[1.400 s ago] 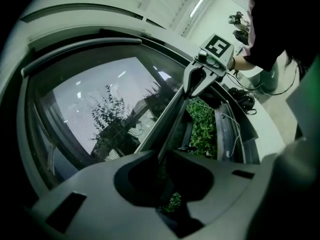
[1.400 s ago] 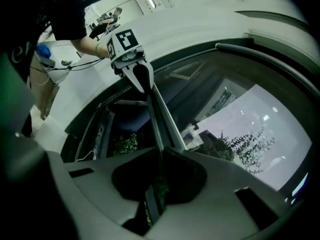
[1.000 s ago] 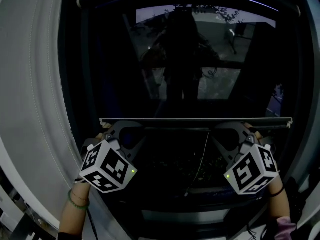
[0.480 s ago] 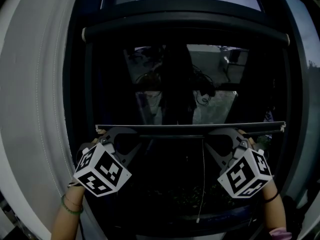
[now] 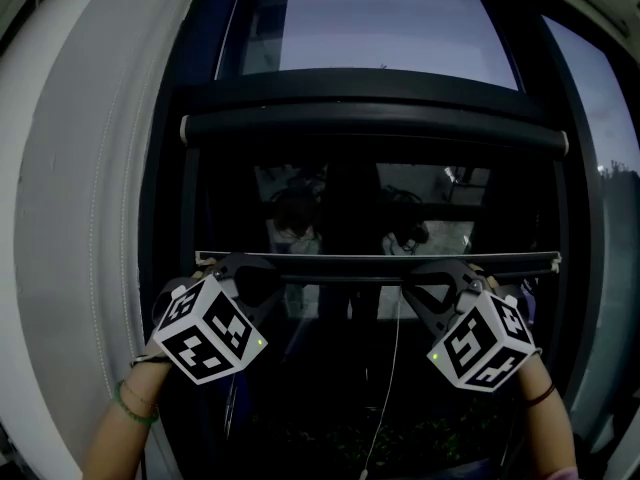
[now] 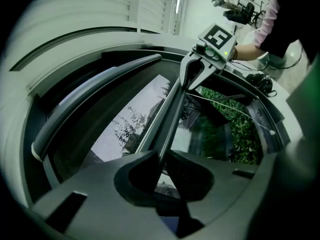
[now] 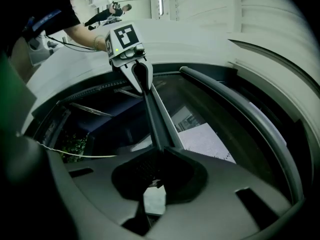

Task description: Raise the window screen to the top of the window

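The window screen's thin bottom bar (image 5: 380,261) lies level across the dark window, a short way below the roller tube (image 5: 370,128) at the top. My left gripper (image 5: 238,271) is shut on the bar near its left end, and my right gripper (image 5: 437,276) is shut on it near its right end. In the left gripper view the bar (image 6: 172,109) runs from my left gripper (image 6: 162,159) up to the right gripper (image 6: 200,66). The right gripper view shows the bar (image 7: 154,115) pinched in my right gripper (image 7: 160,151), with the left gripper (image 7: 135,66) at its far end.
A thin white pull cord (image 5: 388,368) hangs from the bar's middle. White window frame (image 5: 90,218) curves along the left side. The roller tube (image 6: 90,101) sits just above the mesh; green plants (image 6: 235,129) show outside below.
Both grippers have lifted the bottom bar upward. The gap between the bar and the roller tube has shrunk, and more sky shows above the tube.
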Demonstrator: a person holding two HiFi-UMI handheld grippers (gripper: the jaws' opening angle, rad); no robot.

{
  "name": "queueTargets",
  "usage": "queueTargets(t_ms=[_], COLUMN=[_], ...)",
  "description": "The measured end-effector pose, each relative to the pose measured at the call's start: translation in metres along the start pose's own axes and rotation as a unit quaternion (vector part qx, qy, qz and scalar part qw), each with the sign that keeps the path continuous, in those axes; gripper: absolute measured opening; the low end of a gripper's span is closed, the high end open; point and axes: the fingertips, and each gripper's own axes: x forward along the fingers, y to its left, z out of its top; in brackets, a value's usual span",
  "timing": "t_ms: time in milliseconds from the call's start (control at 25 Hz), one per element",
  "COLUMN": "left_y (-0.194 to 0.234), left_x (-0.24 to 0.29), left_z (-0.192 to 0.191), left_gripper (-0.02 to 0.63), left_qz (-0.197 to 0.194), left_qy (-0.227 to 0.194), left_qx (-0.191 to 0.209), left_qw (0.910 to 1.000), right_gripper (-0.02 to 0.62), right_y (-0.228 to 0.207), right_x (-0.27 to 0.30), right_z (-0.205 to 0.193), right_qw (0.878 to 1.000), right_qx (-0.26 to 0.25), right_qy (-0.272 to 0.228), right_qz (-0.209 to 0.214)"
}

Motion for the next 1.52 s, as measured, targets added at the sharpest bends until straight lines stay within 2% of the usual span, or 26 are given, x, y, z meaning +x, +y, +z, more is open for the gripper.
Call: queueTargets(t_ms=[320,520,880,1200,1280,1400,1520], left_y=[0.059,0.099,0.155,0.172,0.172,0.176,0.174], left_x=[0.005,0.009,0.015,0.013,0.011,0.005,-0.004], left_z=[0.024,0.041,0.064,0.072,0.072,0.073,0.076], left_gripper=[0.055,0.055,0.055,0.055,0.058,0.080,0.091], left_qz=[0.036,0.058,0.098,0.111,0.118,0.142,0.157], left_qy=[0.004,0.017,0.046,0.005,-0.011,-0.058,-0.086], left_qx=[0.012,0.023,0.053,0.016,0.014,-0.005,-0.021], left_qw=[0.9993,0.9979,0.9927,0.9936,0.9929,0.9881,0.9836], right_gripper=[0.034,0.037,0.041,0.051,0.050,0.055,0.057], right_y=[-0.060,-0.102,-0.159,-0.175,-0.176,-0.179,-0.167], right_x=[0.009,0.016,0.027,0.028,0.026,0.020,0.007], right_z=[0.015,0.026,0.041,0.046,0.048,0.053,0.057], right_qw=[0.999,0.998,0.995,0.995,0.993,0.986,0.983], right_qx=[-0.021,-0.019,-0.009,0.026,0.053,0.097,0.125], right_qy=[0.009,0.014,0.016,0.005,-0.015,-0.060,-0.091], right_qz=[-0.031,-0.064,-0.098,-0.100,-0.106,-0.119,-0.101])
